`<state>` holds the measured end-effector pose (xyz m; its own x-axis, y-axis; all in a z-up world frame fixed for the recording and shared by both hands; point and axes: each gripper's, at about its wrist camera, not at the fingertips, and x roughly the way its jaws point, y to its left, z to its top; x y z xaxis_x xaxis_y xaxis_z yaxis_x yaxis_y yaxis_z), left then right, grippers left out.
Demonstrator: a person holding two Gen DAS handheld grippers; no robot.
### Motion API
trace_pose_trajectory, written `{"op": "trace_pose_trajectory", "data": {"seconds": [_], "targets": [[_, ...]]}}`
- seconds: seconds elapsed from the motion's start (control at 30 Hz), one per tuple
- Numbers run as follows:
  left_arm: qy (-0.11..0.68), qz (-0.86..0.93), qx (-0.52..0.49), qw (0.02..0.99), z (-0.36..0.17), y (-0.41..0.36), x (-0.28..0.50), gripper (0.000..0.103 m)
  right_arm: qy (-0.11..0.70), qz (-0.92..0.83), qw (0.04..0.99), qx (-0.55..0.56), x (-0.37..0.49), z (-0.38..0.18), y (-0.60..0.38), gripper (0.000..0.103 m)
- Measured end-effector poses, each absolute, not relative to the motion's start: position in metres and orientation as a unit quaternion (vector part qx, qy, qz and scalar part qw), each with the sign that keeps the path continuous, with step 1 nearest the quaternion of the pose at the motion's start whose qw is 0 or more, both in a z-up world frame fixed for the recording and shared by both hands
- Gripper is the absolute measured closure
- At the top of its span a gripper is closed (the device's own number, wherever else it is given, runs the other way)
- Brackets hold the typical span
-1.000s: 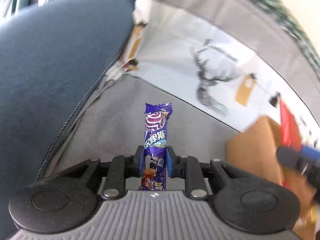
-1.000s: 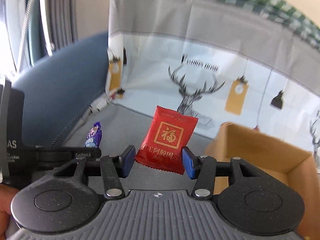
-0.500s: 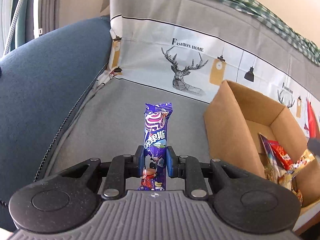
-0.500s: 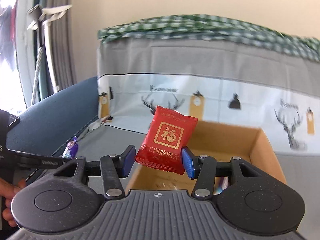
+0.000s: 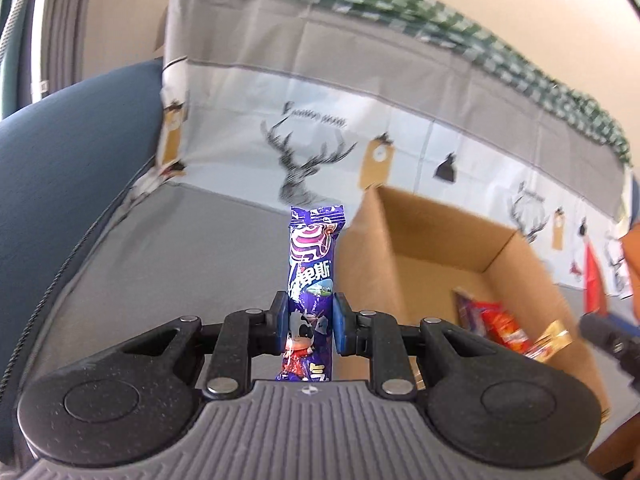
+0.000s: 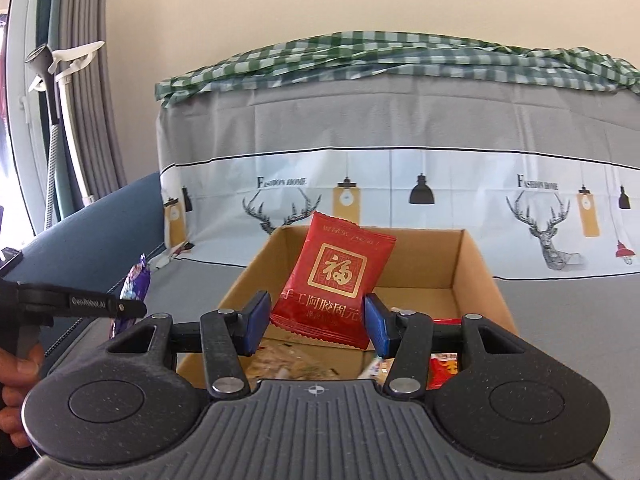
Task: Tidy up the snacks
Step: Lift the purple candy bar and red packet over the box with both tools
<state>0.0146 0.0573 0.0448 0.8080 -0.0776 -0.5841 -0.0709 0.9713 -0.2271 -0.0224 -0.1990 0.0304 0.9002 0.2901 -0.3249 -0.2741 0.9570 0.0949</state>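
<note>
My left gripper (image 5: 308, 326) is shut on a tall purple snack stick (image 5: 314, 264), which stands upright between the blue pads. To its right lies an open cardboard box (image 5: 424, 240) holding several red and gold snack packets (image 5: 504, 326). My right gripper (image 6: 316, 320) is shut on a red snack packet (image 6: 336, 276) with a gold square emblem, held over the near edge of the same cardboard box (image 6: 476, 268). In the right wrist view the left gripper (image 6: 84, 306) and the purple snack stick (image 6: 134, 286) show at the left edge. In the left wrist view a right fingertip (image 5: 608, 334) pokes in.
The box sits on a grey sofa seat (image 5: 180, 248) with a blue armrest (image 5: 68, 168) on the left. A deer-print cover (image 6: 400, 196) hangs over the backrest, with a green checked cloth (image 6: 360, 52) on top. A hand (image 6: 16, 376) grips the left tool.
Both grippers swung right toward the box, each keeping its packet. The box now fills the middle of the right wrist view and has come nearer in the left wrist view.
</note>
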Motion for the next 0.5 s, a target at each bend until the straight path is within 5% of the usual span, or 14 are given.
{"op": "trace_pose_trajectory", "data": {"seconds": [0.5], "targets": [[0.221, -0.090, -0.085, 0.967, 0.108, -0.007, 0.026, 0.079, 0.110, 0.109, 0.988, 0.025, -0.023, 0.041, -0.212, 0.050]]}}
